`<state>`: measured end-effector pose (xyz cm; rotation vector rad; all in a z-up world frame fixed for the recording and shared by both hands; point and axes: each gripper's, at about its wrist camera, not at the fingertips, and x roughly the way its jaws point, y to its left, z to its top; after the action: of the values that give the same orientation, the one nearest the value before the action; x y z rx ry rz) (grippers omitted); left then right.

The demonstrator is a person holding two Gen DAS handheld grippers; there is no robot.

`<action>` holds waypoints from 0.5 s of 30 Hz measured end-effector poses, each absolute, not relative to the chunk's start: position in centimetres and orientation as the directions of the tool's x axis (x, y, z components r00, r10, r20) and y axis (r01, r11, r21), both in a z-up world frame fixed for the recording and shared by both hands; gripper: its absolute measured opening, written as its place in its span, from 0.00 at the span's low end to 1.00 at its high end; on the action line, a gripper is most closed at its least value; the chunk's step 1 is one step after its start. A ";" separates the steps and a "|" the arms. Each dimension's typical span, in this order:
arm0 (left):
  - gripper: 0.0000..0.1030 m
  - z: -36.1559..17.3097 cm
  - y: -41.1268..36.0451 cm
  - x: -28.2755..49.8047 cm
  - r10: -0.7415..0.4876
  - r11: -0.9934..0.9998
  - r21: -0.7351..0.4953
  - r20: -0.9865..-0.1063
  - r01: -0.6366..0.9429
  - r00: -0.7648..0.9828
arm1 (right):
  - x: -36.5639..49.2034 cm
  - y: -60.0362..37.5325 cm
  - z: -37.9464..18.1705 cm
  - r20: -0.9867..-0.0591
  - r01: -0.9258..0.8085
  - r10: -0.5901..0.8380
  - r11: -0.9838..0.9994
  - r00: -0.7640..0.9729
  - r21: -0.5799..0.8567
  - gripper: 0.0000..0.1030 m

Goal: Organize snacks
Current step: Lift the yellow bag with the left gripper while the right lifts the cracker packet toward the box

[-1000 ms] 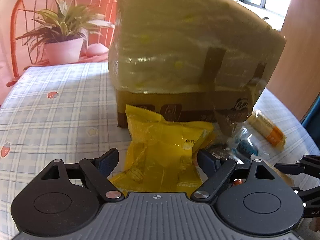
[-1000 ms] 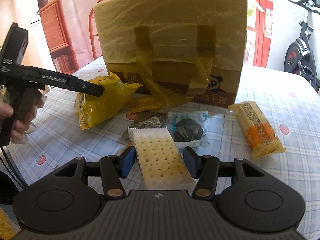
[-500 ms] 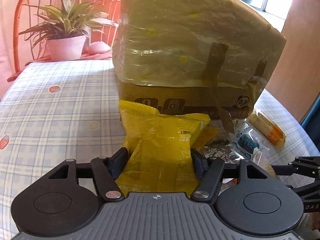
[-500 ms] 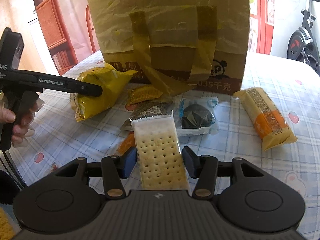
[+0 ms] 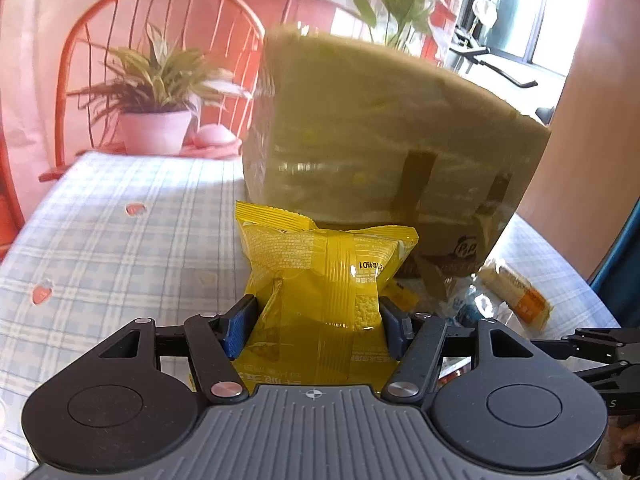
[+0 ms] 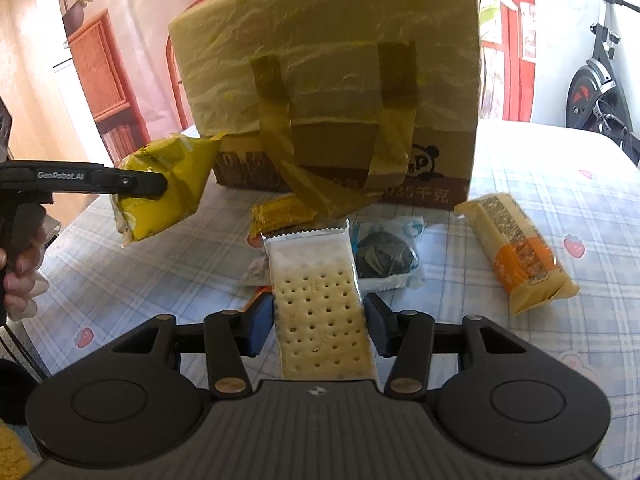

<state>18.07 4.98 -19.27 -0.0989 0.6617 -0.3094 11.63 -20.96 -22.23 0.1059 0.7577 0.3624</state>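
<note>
A: What is the left gripper (image 5: 316, 320) doing?

B: Its blue pads are pressing both sides of the yellow snack bag (image 5: 320, 280), which is hanging clear of the checked tablecloth (image 5: 120, 240); in the right wrist view the finger is showing "GenRobot.AI" in white; a hand (image 6: 18, 276) is gripping the handle below, the finger lying about level.

A: And the right gripper (image 6: 318, 320)?

B: Its jaws are closing, the pads squeezing the cracker pack (image 6: 320, 300), which is pointing away towards the tan bag (image 6: 328, 92); that bag is carrying a panda logo and print ending "035千克"; the orange-banded bar (image 6: 516, 252) is lying on the cloth to the right, its print too small to read.
</note>
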 end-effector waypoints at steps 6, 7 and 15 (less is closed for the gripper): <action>0.65 -17.8 5.6 17.8 -0.310 0.950 -0.194 -0.553 0.243 0.773 | 11.9 -21.9 -21.0 -0.636 -0.248 0.334 0.943 0.696 0.223 0.50; 0.65 -17.5 5.7 17.7 -0.310 0.951 -0.194 -0.549 0.243 0.776 | 12.0 -22.1 -20.7 -0.630 -0.241 0.327 0.945 0.704 0.222 0.50; 0.65 -14.9 5.4 18.0 -0.320 0.947 -0.180 -0.507 0.264 0.800 | 12.2 -23.6 -16.8 -0.563 -0.208 0.272 0.962 0.780 0.177 0.50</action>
<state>17.97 5.45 -14.85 -0.1022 0.5615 -0.3138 12.20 -23.58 -16.79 0.1075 0.6242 0.2596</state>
